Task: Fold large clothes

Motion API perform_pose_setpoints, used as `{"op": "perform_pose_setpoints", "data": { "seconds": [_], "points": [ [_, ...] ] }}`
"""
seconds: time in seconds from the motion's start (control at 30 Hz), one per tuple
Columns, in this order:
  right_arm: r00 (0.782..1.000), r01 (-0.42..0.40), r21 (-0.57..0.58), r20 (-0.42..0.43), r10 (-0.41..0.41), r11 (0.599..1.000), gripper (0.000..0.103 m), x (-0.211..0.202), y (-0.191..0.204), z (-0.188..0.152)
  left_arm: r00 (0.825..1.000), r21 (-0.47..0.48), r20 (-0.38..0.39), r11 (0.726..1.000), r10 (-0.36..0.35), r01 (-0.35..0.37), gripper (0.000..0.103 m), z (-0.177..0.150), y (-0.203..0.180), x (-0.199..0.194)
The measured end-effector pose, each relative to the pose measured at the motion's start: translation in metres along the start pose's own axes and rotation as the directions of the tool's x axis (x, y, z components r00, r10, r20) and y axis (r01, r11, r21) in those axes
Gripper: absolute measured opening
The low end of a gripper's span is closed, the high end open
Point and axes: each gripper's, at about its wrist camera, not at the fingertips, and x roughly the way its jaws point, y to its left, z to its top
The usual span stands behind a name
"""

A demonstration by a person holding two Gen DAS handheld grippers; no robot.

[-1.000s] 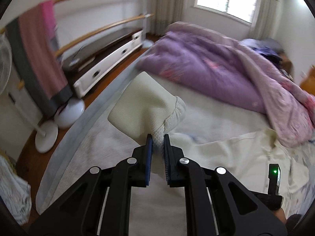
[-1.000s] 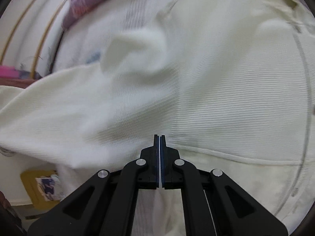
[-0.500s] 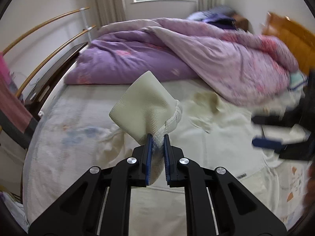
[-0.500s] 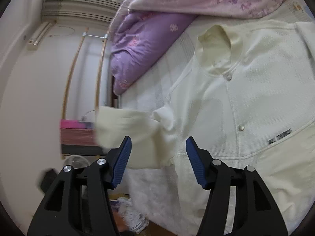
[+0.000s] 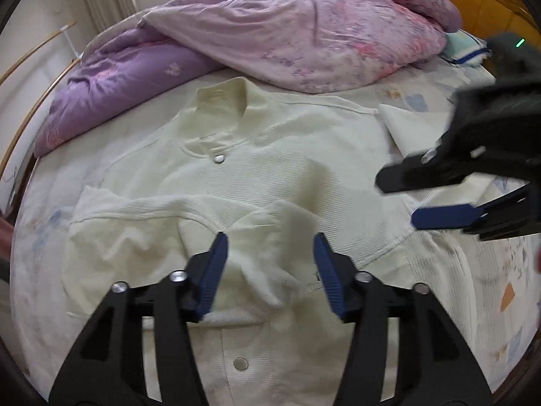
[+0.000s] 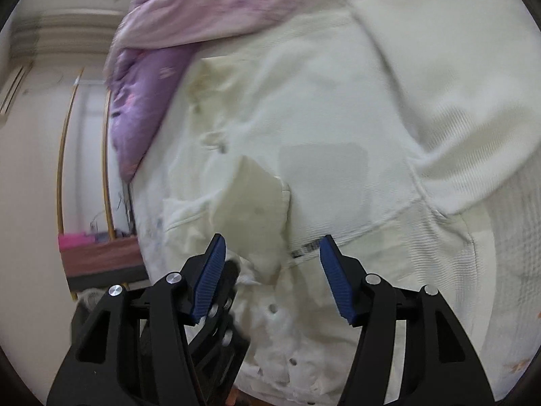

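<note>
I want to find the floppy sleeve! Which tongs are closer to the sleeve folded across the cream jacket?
Left. The left tongs hang open right over the folded cream sleeve. The right tongs, open too, hover off toward the cream button-up jacket's other side.

The cream jacket (image 5: 297,169) lies flat across the bed (image 5: 473,270), so the room above its chest and hem is open to a pass from above. Along the far edge, the heaped purple quilt (image 5: 287,34) rises as a soft wall just beside the collar, closing that side. The folded sleeve (image 5: 162,230) forms a low ridge across the jacket's left half. The right tongs (image 5: 422,199) hang spread over the jacket's right side and block that lane, while the left tongs (image 5: 268,270) stand wide above the sleeve cuff. A bare strip of bed lies open right of the hem.
</note>
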Motion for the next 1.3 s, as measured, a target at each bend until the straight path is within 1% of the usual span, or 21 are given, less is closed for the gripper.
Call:
{"op": "perform_pose_setpoints", "data": {
  "seconds": [0.07,0.13,0.17,0.2,0.23,0.33,0.4,0.5,0.57,0.6,0.63,0.67,0.7,0.87,0.97,1.03,1.07,1.1,1.13,1.2,1.3],
  "points": [
    [1.0,-0.012,0.034,0.002,0.012,0.999,0.056,0.008,-0.011,0.0,1.0,-0.022,0.001,0.999,-0.025,0.025,0.071,-0.005,0.004,-0.001],
    [1.0,0.001,0.037,0.01,-0.002,0.999,0.056,0.015,-0.013,0.001,0.999,-0.075,-0.009,0.997,-0.034,0.033,0.071,-0.011,0.022,-0.006],
    [0.999,0.04,0.029,0.019,-0.04,0.999,0.056,0.018,-0.013,0.002,0.999,-0.109,-0.015,0.994,-0.03,0.028,0.071,-0.015,0.033,-0.009],
    [0.994,0.1,0.015,0.031,-0.1,0.995,0.057,0.021,-0.012,0.003,1.0,-0.139,-0.023,0.99,-0.01,0.007,0.072,-0.019,0.045,-0.01],
    [0.981,0.194,0.0,0.03,-0.194,0.981,0.058,0.024,-0.01,0.003,0.999,-0.167,-0.039,0.986,0.016,-0.023,0.072,-0.025,0.06,-0.011],
    [0.986,0.168,0.018,0.014,-0.168,0.986,0.06,0.03,-0.013,-0.003,0.988,-0.246,-0.118,0.961,0.1,-0.126,0.073,-0.042,0.113,-0.007],
    [0.98,0.199,0.022,-0.013,-0.198,0.98,0.06,0.037,-0.012,-0.01,0.981,-0.311,-0.15,0.936,0.125,-0.167,0.073,-0.055,0.154,-0.002],
    [0.973,0.226,0.011,-0.051,-0.225,0.974,0.06,0.054,-0.012,-0.019,0.967,-0.348,-0.192,0.91,0.166,-0.225,0.073,-0.066,0.195,0.002],
    [0.97,0.234,-0.002,-0.068,-0.233,0.972,0.054,0.063,-0.012,-0.021,0.966,-0.38,-0.193,0.895,0.171,-0.235,0.073,-0.069,0.219,0.002],
    [0.967,0.248,-0.035,-0.058,-0.25,0.968,0.041,0.066,-0.008,-0.022,0.967,-0.392,-0.191,0.89,0.167,-0.231,0.073,-0.07,0.226,0.002],
    [0.961,0.268,-0.069,-0.051,-0.271,0.961,0.024,0.067,-0.004,-0.021,0.969,-0.405,-0.19,0.887,0.158,-0.224,0.073,-0.07,0.232,0.002],
    [0.957,0.28,-0.108,-0.042,-0.286,0.954,0.015,0.066,0.001,-0.02,0.968,-0.412,-0.193,0.883,0.159,-0.227,0.073,-0.07,0.239,0.002],
    [0.957,0.285,-0.137,-0.021,-0.291,0.949,0.008,0.061,0.006,-0.018,0.966,-0.413,-0.198,0.88,0.163,-0.233,0.073,-0.069,0.245,0.003],
    [0.936,0.339,-0.276,0.201,-0.291,0.899,0.007,-0.003,0.052,0.003,0.973,-0.438,-0.187,0.875,0.136,-0.207,0.073,-0.06,0.255,0.005],
    [0.891,0.402,-0.325,0.355,-0.284,0.856,0.007,-0.045,0.071,0.024,0.976,-0.452,-0.173,0.869,0.135,-0.2,0.073,-0.054,0.253,0.005],
    [0.866,0.439,-0.326,0.401,-0.298,0.837,0.007,-0.057,0.065,0.041,0.977,-0.462,-0.172,0.865,0.127,-0.194,0.073,-0.051,0.25,0.007],
    [0.871,0.438,-0.317,0.38,-0.311,0.841,0.007,-0.053,0.057,0.051,0.976,-0.463,-0.175,0.864,0.127,-0.196,0.073,-0.049,0.247,0.009],
    [0.89,0.417,-0.287,0.321,-0.324,0.862,0.007,-0.042,0.04,0.064,0.976,-0.461,-0.178,0.866,0.122,-0.193,0.073,-0.048,0.245,0.011],
    [0.892,0.418,-0.273,0.301,-0.336,0.866,0.007,-0.032,0.032,0.069,0.976,-0.456,-0.181,0.869,0.12,-0.192,0.073,-0.047,0.242,0.013],
    [0.882,0.464,-0.267,0.233,-0.411,0.845,0.007,-0.002,0.005,0.079,0.968,-0.431,-0.204,0.875,0.144,-0.221,0.073,-0.044,0.234,0.02],
    [0.871,0.489,-0.264,0.197,-0.45,0.831,0.007,0.023,-0.016,0.084,0.957,-0.403,-0.236,0.88,0.167,-0.252,0.073,-0.039,0.221,0.027]
  ]
}}
